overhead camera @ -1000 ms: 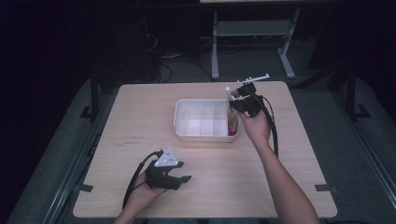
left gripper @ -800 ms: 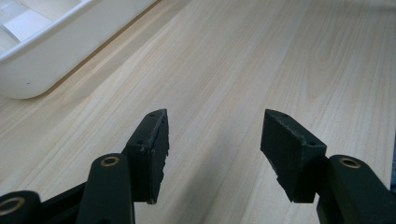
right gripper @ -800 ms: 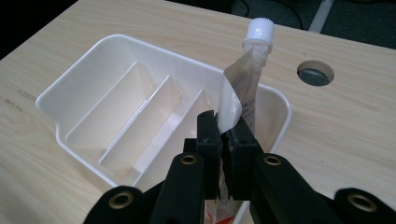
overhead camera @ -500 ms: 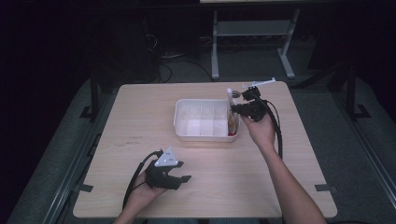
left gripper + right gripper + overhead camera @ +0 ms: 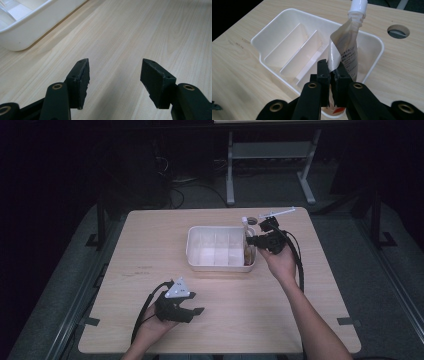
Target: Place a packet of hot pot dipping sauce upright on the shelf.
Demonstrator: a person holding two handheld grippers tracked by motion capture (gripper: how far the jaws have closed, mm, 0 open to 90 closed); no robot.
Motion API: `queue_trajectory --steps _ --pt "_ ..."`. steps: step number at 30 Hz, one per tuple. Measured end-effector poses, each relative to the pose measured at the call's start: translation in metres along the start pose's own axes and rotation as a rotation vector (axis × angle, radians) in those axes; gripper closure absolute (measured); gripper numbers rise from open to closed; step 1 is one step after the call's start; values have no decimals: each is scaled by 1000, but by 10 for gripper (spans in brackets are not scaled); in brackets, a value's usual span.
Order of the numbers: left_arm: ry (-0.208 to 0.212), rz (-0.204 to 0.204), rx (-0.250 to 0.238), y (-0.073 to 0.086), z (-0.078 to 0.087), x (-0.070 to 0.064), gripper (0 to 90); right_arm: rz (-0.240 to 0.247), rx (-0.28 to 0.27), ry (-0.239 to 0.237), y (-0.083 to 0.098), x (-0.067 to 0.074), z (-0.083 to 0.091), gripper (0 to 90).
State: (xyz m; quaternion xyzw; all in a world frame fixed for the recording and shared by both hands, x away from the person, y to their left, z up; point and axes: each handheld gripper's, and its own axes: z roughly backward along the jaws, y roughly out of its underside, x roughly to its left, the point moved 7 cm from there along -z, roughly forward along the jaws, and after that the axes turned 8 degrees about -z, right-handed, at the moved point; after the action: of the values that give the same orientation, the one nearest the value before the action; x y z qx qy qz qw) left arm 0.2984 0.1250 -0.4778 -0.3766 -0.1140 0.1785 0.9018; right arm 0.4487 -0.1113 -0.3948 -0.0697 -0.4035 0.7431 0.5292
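Observation:
A white divided bin stands at the middle of the wooden table. My right gripper is over the bin's right end, shut on a soft spouted pouch with a white cap. In the right gripper view the pouch stands upright in the bin's end compartment, pinched low on its edge by the right gripper. My left gripper rests near the front left of the table, open. Its jaws stand apart over bare wood with nothing between them.
A corner of the bin lies ahead and to the left in the left gripper view. A round cable hole is cut in the table beyond the bin. A metal stand sits on the floor behind the table.
My right gripper has come slightly nearer and lower, bringing the pouch down into the bin's right end compartment. The left gripper has stayed where it was.

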Motion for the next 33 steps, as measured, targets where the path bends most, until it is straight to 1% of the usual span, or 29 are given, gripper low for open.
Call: queue_trajectory --steps 6,13,18,27,28,33 --pt "-3 2 -1 0 1 1 397 5 10 -6 4 0 2 830" --pt "-8 2 -5 0 2 1 391 12 27 -29 8 2 5 782" --pt "-9 6 -2 1 2 2 388 12 20 -49 10 2 8 736" --pt "-11 5 -4 1 2 3 385 17 22 -70 13 2 14 700" --pt "-11 5 -4 1 2 3 385 13 24 -75 13 2 15 698" --pt "-13 7 -4 1 3 4 384 22 28 -94 15 5 19 673"
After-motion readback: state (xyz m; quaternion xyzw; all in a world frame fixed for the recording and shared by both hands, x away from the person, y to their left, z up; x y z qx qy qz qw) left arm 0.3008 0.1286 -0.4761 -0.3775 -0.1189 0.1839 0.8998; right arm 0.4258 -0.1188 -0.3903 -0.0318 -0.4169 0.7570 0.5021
